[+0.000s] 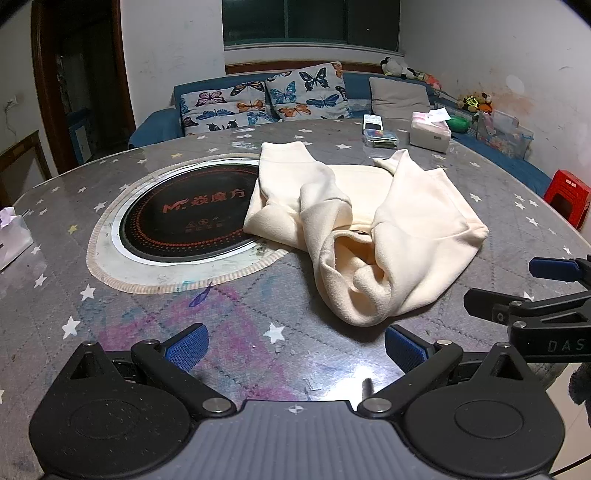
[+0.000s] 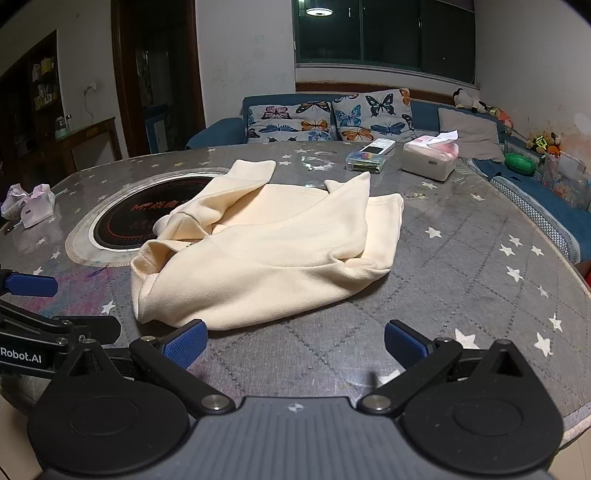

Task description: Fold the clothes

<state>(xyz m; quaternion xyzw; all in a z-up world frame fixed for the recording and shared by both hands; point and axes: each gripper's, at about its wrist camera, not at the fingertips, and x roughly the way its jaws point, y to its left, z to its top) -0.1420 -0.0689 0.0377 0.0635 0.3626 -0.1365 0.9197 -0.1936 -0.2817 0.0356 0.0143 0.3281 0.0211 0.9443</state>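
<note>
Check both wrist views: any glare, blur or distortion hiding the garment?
Left wrist: ceiling-light glare on the table just short of the sweatshirt, which stays sharp; fisheye bends the table edge. Right wrist: sweatshirt evenly lit, lamp mirrored in the window, corners vignetted.

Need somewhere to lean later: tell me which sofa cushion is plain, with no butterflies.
The grey cushion at the sofa's right end; the two cushions left of it carry butterfly prints.

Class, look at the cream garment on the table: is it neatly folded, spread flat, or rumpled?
Rumpled. The cream garment lies in a loose, partly doubled heap, sleeves crossing its body, one edge over the black hob.
</note>
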